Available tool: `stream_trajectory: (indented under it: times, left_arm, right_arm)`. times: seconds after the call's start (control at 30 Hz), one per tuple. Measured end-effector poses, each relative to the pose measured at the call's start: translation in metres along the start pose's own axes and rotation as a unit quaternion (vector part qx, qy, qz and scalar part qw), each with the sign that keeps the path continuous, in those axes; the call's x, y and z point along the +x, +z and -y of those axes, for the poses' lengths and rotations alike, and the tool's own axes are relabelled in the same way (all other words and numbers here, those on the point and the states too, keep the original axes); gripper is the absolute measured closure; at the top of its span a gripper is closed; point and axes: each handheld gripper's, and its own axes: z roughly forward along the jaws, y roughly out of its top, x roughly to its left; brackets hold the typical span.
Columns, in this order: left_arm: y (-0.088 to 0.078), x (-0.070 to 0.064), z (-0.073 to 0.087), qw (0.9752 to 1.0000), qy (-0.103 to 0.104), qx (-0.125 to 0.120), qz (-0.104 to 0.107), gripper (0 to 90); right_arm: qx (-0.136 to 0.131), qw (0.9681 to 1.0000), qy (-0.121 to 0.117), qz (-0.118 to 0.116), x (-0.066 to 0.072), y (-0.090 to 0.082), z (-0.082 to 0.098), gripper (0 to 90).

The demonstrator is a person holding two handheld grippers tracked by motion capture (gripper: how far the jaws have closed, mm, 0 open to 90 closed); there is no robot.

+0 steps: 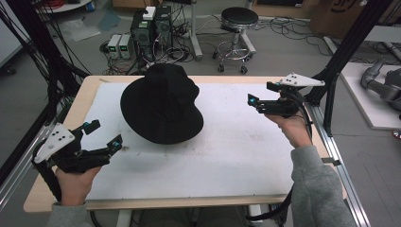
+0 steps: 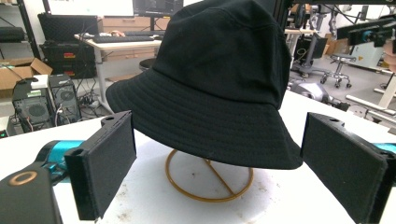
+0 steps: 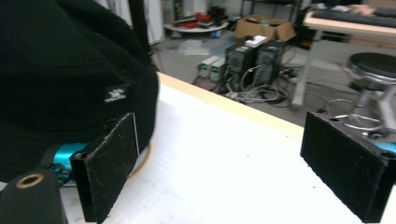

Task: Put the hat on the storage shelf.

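One black hat (image 1: 161,105) sits on one gold wire stand (image 2: 210,176) near the tabletop's (image 1: 227,156) far edge, left of centre. Two grippers flank it, touching nothing: left gripper (image 1: 105,134) by the left edge, right gripper (image 1: 259,93) near the far right corner, both with jaws apart.

Grey floor, black stool (image 1: 239,19), computer towers (image 1: 151,28)

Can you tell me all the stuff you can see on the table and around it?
hat: one, black, on a stand mid-table
hat stand: one, gold wire ring under the hat
table: one, white top, wood edge
stool: one, black seat, floor behind table
computer towers: two, dark, floor behind table
left gripper: one, black, open, left of the hat
right gripper: one, black, open, right of the hat
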Motion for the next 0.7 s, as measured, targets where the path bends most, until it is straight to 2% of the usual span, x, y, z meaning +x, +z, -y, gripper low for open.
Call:
stream_trajectory:
  times: [0.1, 0.17, 0.37, 0.47, 0.5, 0.53, 0.6, 0.63, 0.67, 0.7]
  left_arm:
    - [0.001, 0.001, 0.001, 1.0, -0.002, 0.001, -0.002, 10.9]
    - [0.001, 0.002, 0.001, 1.0, -0.002, 0.001, -0.003, 10.9]
    - [0.001, 0.002, 0.002, 1.0, -0.001, 0.003, -0.005, 10.9]
    - [0.0, 0.003, 0.002, 1.0, -0.004, 0.003, -0.006, 10.9]
    - [0.0, 0.003, 0.002, 1.0, -0.004, 0.004, -0.007, 10.9]
    - [0.0, 0.003, 0.002, 1.0, -0.004, 0.004, -0.007, 10.9]
    - [0.0, 0.002, 0.002, 1.0, -0.004, 0.003, -0.008, 10.9]
    - [0.0, 0.002, 0.002, 1.0, -0.002, 0.005, -0.007, 10.9]
    - [0.0, 0.002, 0.002, 1.0, -0.001, 0.005, -0.008, 10.9]
    - [-0.001, 0.002, 0.002, 1.0, -0.001, 0.006, -0.008, 10.9]
  right_arm:
    - [-0.007, 0.9998, 0.0, 0.02, -0.003, -0.007, 0.01, 11.1]
    - [-0.012, 0.9996, 0.011, 0.024, -0.004, -0.013, 0.019, 11.1]
    - [-0.008, 0.9988, 0.017, 0.046, -0.006, -0.021, 0.035, 11.1]
    - [-0.01, 0.9978, 0.023, 0.062, -0.006, -0.027, 0.048, 11.1]
    - [-0.01, 0.9971, 0.022, 0.073, -0.007, -0.03, 0.058, 11.1]
    - [-0.01, 0.9971, 0.022, 0.073, -0.007, -0.03, 0.058, 11.1]
    - [-0.002, 0.9954, 0.035, 0.089, -0.009, -0.031, 0.072, 11.1]
    - [-0.002, 0.9954, 0.035, 0.089, -0.009, -0.031, 0.072, 11.1]
    - [0.0, 0.9935, 0.042, 0.106, -0.009, -0.032, 0.079, 11.1]
    - [0.0, 0.9935, 0.042, 0.106, -0.009, -0.032, 0.079, 11.1]
